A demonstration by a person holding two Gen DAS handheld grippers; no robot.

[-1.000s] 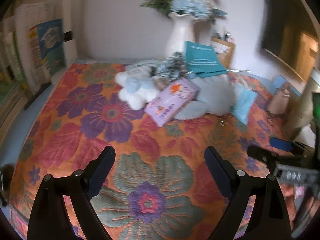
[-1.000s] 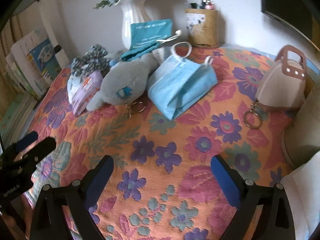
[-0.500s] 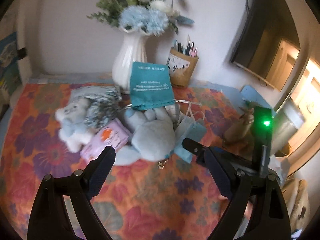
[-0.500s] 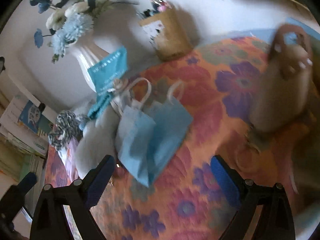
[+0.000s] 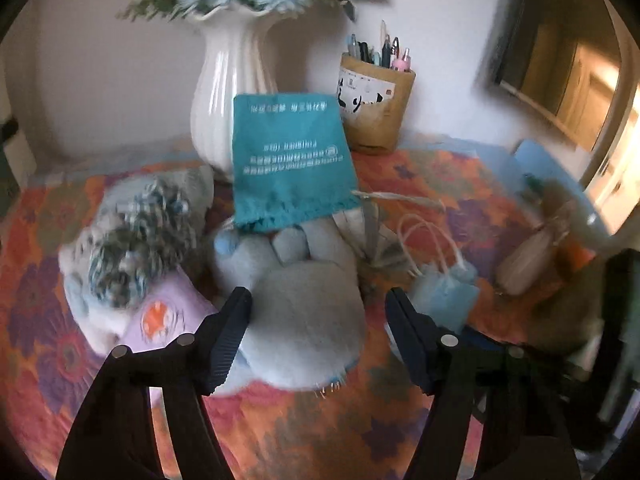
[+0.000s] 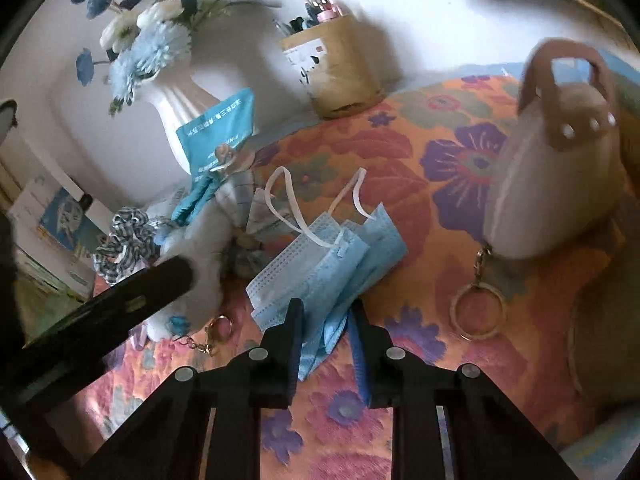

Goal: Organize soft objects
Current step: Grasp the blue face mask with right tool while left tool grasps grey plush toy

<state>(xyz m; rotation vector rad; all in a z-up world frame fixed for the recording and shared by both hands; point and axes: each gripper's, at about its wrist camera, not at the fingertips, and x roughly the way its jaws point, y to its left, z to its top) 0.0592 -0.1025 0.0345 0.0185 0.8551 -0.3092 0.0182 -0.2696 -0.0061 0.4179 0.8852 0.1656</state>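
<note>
Masks and plush, both being grasped.
My right hand-held gripper (image 6: pixel 325 320) was closing on blue masks (image 6: pixel 328 256); my left hand-held gripper (image 5: pixel 318 326), half-wide, was closing around the grey plush (image 5: pixel 304 320) at twelve o'clock. Next: lift clear.

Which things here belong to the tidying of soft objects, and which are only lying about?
For the job:
- grey plush toy
- blue face masks
- striped scrunchie
- teal cloth pouch

Only lying about:
- white vase
- pen holder
- beige purse keychain
</note>
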